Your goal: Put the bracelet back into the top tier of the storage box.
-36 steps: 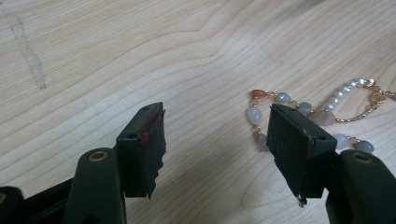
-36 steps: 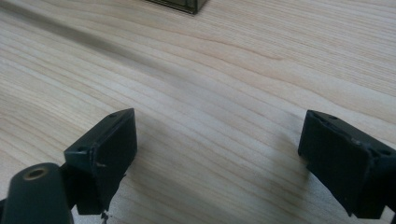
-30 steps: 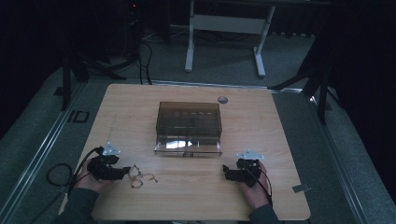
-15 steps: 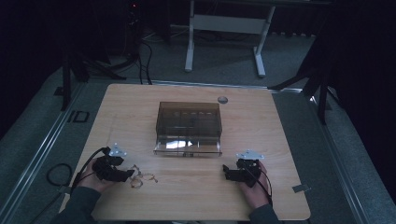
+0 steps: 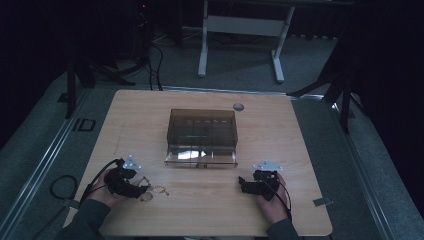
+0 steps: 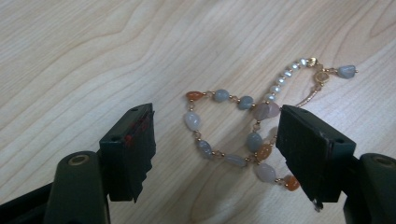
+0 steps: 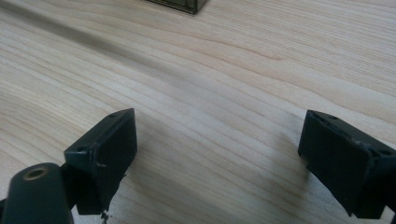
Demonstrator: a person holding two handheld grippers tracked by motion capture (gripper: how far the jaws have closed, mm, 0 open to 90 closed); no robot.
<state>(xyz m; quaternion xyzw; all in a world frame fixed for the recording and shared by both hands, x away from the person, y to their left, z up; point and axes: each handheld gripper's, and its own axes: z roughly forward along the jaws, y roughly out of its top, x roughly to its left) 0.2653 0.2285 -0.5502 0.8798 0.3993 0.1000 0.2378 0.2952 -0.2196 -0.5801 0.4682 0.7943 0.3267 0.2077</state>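
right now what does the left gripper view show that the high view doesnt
Left gripper view: the bracelet's separate beads, grey, orange, pale pink and a pearl run, lying between the left gripper's open jaws, which have just been opening. High view: the smoky clear box mid-table and the right gripper. Both: bracelet, left gripper, wooden table.

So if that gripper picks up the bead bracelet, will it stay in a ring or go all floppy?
Probably floppy: the bracelet lies in loose bends on the table, its beads joined by thin links. It looks light, and the smooth round beads might slip between the open left gripper jaws, which have just been opening.
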